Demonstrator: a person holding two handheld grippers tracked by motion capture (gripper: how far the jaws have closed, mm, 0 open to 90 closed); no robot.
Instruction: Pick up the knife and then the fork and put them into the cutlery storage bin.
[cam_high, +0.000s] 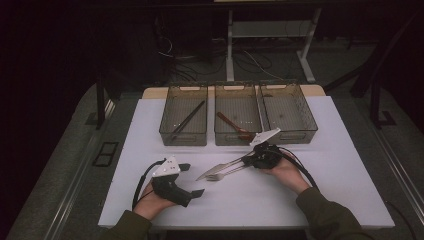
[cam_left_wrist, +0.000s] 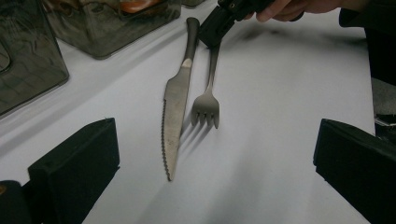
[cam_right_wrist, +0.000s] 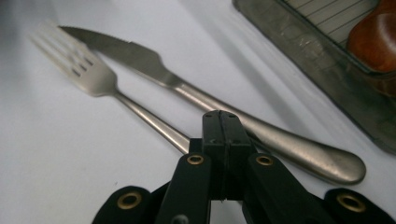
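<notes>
Sorting's about halfway by the look of it: chopsticks (cam_high: 187, 120) sit in the left bin (cam_high: 184, 114), a wooden spoon (cam_high: 234, 125) in the middle bin (cam_high: 237, 114), and the right bin (cam_high: 288, 112) is bare. The right claw (cam_right_wrist: 220, 122) is clenched on the fork (cam_left_wrist: 207, 105) handle, the fork lying on the table (cam_high: 260, 200) beside the knife (cam_left_wrist: 176, 109). The left claw (cam_high: 192, 180) rests released nearby.

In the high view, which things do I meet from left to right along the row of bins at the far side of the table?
Bin with black chopsticks → bin with the wooden spoon → the last bin, nothing visible inside.
</notes>
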